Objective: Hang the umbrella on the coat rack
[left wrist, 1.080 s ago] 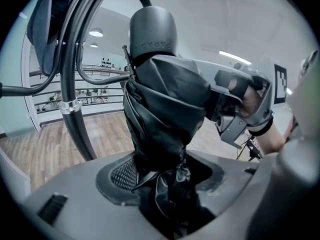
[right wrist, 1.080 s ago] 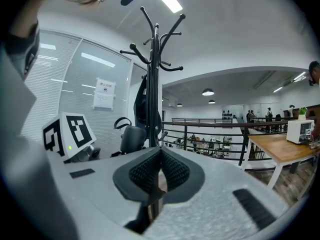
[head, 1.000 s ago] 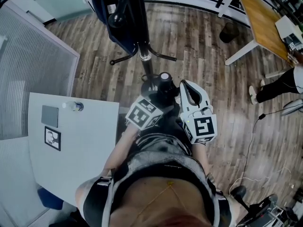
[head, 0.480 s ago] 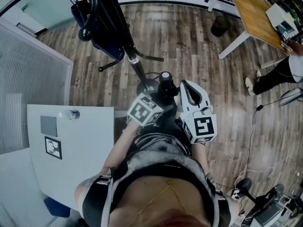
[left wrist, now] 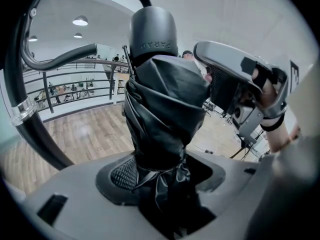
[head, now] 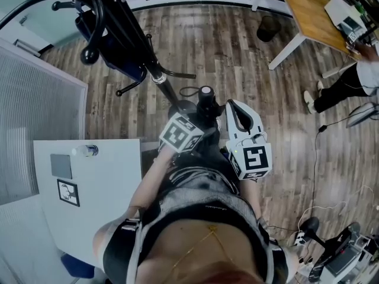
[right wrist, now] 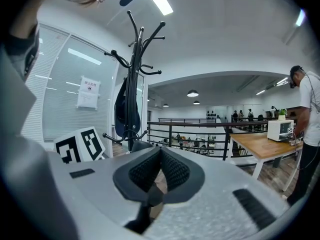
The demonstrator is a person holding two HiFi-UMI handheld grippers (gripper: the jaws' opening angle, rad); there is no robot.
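left tool [left wrist: 160,181] clamped on folded umbrella [left wrist: 162,109], right tool [right wrist: 159,171] closed, empty, coat rack [right wrist: 132,84] ahead

coat rack [head: 159,77] top cropped, umbrella [left wrist: 165,109] bottom hidden

your folded black umbrella [left wrist: 165,114] stands upright, clamped near its lower end; the black coat rack [head: 133,40] stands at 11 o'clock.

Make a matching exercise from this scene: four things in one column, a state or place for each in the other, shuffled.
1. left tongs
2. right tongs
3. coat rack
4. white table

A. closed, nothing between
B. bears a bottle
C. dark bag hangs on it
D. clamped on the folded umbrella

Pairs: 1-D, 2-A, 3-C, 4-B.
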